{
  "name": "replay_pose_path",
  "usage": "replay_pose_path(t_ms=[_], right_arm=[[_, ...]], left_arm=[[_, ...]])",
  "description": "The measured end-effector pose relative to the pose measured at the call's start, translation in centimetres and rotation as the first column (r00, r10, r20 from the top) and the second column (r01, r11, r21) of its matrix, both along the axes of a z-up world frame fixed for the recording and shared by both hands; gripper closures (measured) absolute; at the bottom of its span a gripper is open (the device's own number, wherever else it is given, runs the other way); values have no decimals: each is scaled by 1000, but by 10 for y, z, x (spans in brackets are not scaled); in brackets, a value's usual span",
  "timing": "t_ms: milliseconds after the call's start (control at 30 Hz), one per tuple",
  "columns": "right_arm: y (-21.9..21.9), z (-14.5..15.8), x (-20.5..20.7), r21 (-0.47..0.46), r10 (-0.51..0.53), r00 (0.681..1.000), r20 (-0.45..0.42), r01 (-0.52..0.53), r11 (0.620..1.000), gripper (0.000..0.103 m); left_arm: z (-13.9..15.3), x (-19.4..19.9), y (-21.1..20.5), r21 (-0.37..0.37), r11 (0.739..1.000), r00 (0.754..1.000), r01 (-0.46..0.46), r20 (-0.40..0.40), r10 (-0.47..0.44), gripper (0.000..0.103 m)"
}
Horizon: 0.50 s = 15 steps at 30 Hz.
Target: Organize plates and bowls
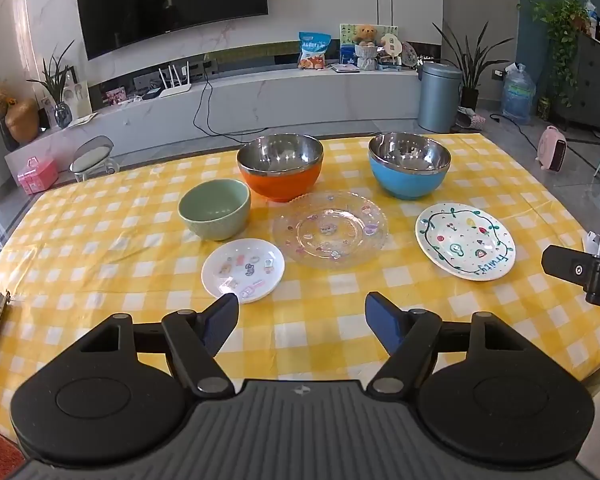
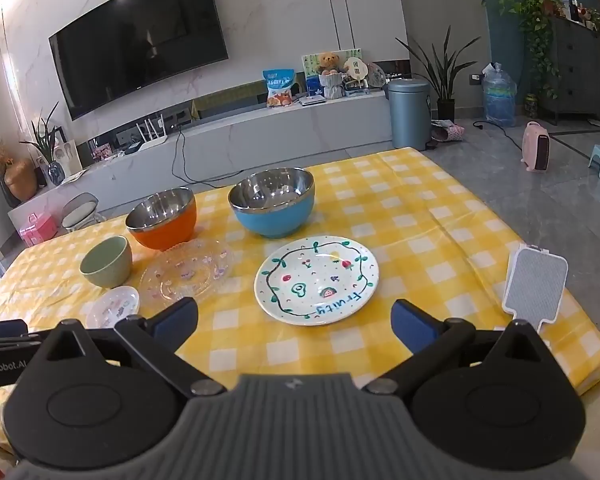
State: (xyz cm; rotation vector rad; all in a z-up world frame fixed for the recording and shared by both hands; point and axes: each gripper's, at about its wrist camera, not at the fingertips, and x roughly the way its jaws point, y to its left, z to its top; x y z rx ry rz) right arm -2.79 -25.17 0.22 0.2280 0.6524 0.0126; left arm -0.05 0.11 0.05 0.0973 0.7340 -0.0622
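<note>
Left hand-held gripper [image 1: 302, 312] gapes before empty green bowl [image 1: 215, 215].

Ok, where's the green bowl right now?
The green bowl sits left of centre on the table in the left wrist view, beside the orange bowl and just behind the small plate.

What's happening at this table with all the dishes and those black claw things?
A person holds two hand grippers over a yellow checked tablecloth, about to sort dishes. Both the left gripper and right gripper are open and hold nothing. Laid out separately, unstacked: an orange bowl, a blue bowl, a green bowl, a clear glass plate, a small white plate and a "Fruity" plate.
</note>
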Motion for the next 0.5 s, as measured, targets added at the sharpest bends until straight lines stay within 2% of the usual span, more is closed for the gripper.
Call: replay_pose_path(t_ms=[467,500], right_arm=[[2,4,2,5,-4,1000,-5,4,1000,2],[1,-5,3,5,-4,1000,-6,4,1000,2]], left_arm=[[-4,2,0,-1,1000,1000,2,-17,-2,20],[-3,3,0,-5,1000,1000,3,-22,-3,20]])
